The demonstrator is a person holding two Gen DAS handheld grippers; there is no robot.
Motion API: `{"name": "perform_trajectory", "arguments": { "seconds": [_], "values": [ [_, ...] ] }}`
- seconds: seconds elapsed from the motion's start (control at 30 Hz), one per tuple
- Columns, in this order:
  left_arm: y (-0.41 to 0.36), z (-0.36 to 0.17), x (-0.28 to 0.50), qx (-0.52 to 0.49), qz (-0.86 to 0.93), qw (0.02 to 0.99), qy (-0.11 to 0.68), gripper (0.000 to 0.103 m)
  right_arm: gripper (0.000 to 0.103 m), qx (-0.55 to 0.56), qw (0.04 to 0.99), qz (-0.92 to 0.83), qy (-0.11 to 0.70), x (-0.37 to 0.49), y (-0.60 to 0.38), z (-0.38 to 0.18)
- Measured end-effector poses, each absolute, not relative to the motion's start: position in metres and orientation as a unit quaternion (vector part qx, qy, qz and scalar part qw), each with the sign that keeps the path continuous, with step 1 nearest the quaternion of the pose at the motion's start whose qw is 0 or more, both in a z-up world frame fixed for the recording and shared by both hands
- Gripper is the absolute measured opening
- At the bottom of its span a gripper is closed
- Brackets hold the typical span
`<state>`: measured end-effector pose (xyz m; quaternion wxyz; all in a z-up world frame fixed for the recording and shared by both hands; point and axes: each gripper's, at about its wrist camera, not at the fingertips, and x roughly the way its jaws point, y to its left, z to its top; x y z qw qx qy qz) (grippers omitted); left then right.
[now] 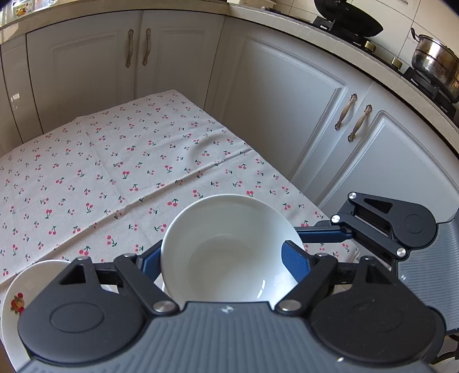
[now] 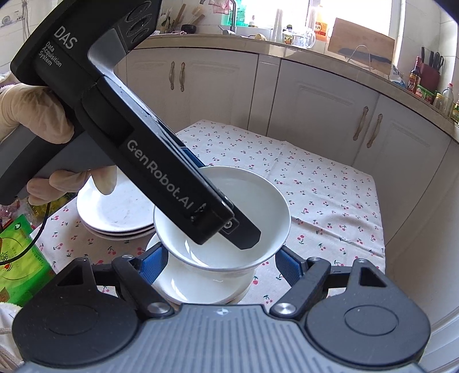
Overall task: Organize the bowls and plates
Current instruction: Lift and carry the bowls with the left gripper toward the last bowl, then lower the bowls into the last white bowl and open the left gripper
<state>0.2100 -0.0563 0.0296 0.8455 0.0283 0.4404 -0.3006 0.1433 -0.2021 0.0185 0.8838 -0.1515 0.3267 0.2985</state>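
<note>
My left gripper is shut on a plain white bowl, one blue finger inside its rim and one outside. In the right wrist view that bowl hangs tilted just above a second white bowl on the cherry-print tablecloth, with the left gripper's body reaching into it. My right gripper is open, its blue fingers on either side of the lower bowl. A stack of white plates lies at the left. A white plate with a fruit print shows at the left wrist view's lower left.
White cabinet doors close in the table on the far and right sides. A wok and a steel pot sit on the stove. Green packaging lies off the table's left edge. Bare cloth stretches beyond the bowls.
</note>
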Motion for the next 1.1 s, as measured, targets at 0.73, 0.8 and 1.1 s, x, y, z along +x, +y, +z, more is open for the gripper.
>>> {"name": "perform_trajectory", "arguments": {
  "seconds": [0.73, 0.8, 1.1],
  "values": [
    [-0.051, -0.001, 0.203, 0.031, -0.298, 0.837, 0.458, 0.084, 0.085, -0.149, 0.868, 0.309, 0.36, 0.14, -0.195, -0.005],
    [-0.051, -0.001, 0.203, 0.03, -0.298, 0.837, 0.458, 0.084, 0.085, -0.146, 0.867, 0.309, 0.361, 0.14, -0.195, -0.005],
    [-0.053, -0.002, 0.204, 0.035, -0.3, 0.837, 0.456, 0.084, 0.085, -0.142, 0.867, 0.308, 0.365, 0.141, -0.196, -0.005]
  ]
}}
